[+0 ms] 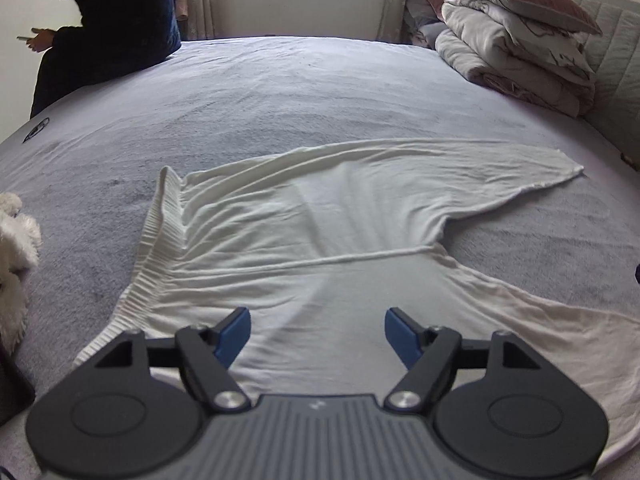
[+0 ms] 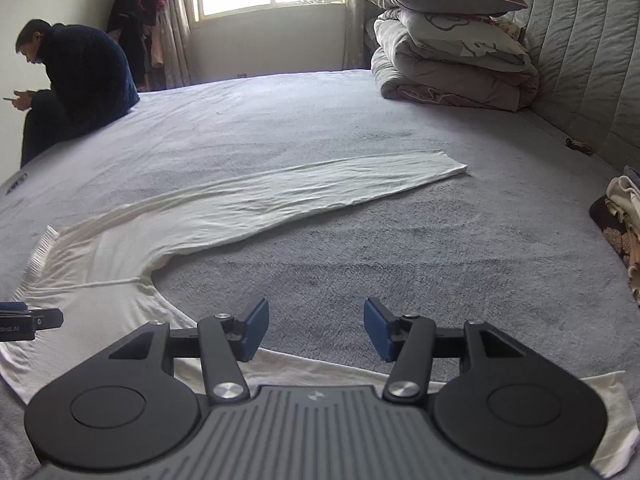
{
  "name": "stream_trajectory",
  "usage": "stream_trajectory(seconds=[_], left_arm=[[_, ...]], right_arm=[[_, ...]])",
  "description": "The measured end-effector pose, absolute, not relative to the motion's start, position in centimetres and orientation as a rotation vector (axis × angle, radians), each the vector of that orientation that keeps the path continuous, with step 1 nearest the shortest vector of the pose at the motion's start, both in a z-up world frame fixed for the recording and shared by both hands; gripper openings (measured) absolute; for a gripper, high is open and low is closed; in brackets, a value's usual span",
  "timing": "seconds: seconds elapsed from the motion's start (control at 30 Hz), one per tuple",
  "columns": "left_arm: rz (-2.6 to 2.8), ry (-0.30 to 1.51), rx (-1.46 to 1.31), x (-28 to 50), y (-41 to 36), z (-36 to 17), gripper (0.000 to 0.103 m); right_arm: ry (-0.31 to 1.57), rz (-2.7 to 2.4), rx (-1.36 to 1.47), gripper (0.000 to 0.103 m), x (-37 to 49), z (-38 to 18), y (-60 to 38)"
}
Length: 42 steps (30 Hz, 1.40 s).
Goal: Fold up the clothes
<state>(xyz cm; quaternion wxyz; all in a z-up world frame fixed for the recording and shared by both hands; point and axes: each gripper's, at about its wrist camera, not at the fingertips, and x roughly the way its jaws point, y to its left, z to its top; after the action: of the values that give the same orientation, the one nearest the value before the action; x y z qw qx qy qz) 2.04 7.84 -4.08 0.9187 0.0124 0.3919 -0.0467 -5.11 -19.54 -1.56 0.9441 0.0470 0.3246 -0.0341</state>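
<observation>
White trousers (image 1: 320,224) lie spread flat on the grey bed (image 1: 280,100), the ribbed waistband (image 1: 160,232) at the left and the two legs splayed to the right. My left gripper (image 1: 318,330) hovers open over the seat of the trousers, nothing between its blue pads. In the right wrist view the far leg (image 2: 320,188) runs toward the right and the near leg (image 2: 320,368) passes under my right gripper (image 2: 316,328), which stands open above bare bedspread between the legs. The left gripper's tip (image 2: 32,322) shows at the left edge.
A person in dark clothes (image 1: 116,20) sits on the bed's far left corner, holding a phone. Folded quilts and a pillow (image 1: 516,32) are stacked at the far right by the padded headboard (image 2: 580,60). A white fluffy thing (image 1: 16,260) lies at the left; a pile of clothes (image 2: 624,224) at the right.
</observation>
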Motion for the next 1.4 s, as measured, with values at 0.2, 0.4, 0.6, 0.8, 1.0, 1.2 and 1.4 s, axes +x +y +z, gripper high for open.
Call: stream_trajectory(seconds=[0.2,0.4,0.6,0.8,1.0,1.2,1.4], left_arm=[[-0.075,0.851,0.005,3.4,7.4,-4.9,0.079],[-0.031,0.888,-0.013,4.3,7.9,-5.6,0.082],[-0.004,0.895,-0.016,4.6,8.8,-6.0,0.083],[0.009,0.891,-0.003,4.7,9.2,-6.2,0.085],[0.014,0.89,-0.007,4.9,9.4,-6.2,0.085],[0.024,0.888,-0.042,5.0,9.5,-5.9,0.086],[0.013,0.873,-0.073,5.4,9.2,-5.2,0.086]], right_arm=[[0.684,-0.096,0.131,0.058,-4.5,-2.3,-19.9],[0.698,-0.104,0.128,0.059,-3.8,-3.1,-19.8],[0.718,-0.083,0.102,0.06,-3.3,-3.8,-19.2],[0.738,-0.079,0.075,0.06,-2.9,-4.5,-18.9],[0.759,-0.085,0.087,0.06,-2.7,-5.0,-19.3],[0.755,-0.103,0.107,0.061,-2.7,-5.2,-20.0],[0.749,-0.125,0.106,0.061,-2.7,-5.4,-20.4]])
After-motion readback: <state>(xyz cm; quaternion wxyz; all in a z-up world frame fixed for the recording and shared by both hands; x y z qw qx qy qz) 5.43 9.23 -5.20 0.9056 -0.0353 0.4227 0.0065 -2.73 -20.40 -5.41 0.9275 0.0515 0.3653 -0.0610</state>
